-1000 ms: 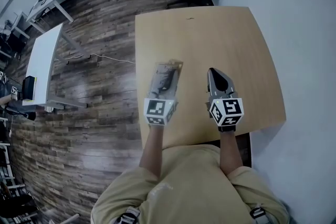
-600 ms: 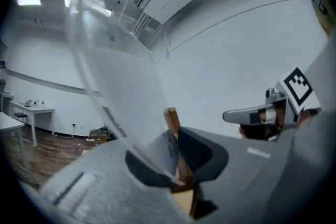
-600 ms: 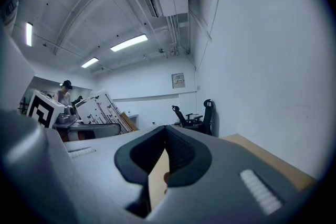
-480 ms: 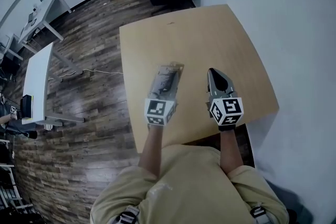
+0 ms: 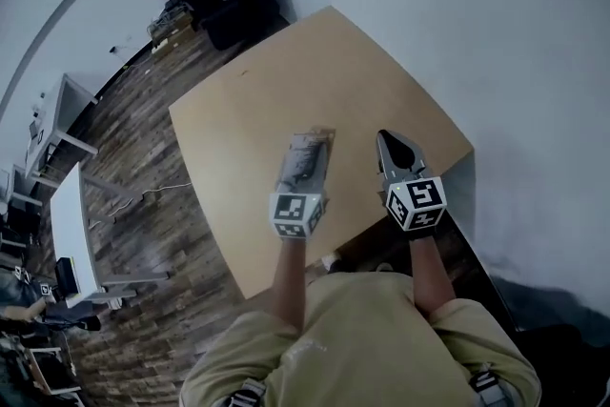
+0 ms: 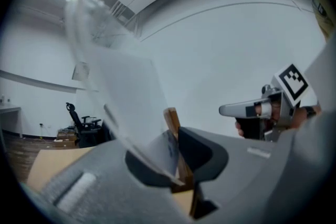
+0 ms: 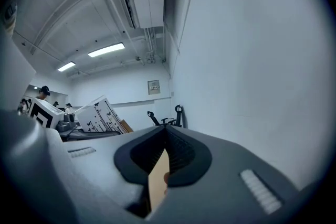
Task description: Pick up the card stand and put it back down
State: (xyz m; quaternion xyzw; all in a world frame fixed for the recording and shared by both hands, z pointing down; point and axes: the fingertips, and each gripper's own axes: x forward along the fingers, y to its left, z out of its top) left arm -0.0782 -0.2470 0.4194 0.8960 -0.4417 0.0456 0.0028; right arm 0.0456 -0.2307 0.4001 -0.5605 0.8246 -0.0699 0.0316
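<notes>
Over the middle of the tan table (image 5: 286,81), at centre frame in the head view, the left gripper (image 5: 305,169) holds the card stand (image 5: 313,146). Its jaws are clamped on the stand's wooden base (image 6: 176,136), from which a clear sheet (image 6: 118,86) slants toward the upper left of the left gripper view. Whether a card sits in the sheet I cannot tell. Just to the right, apart from it, the right gripper (image 5: 394,146) has its jaws pressed together with nothing between them.
</notes>
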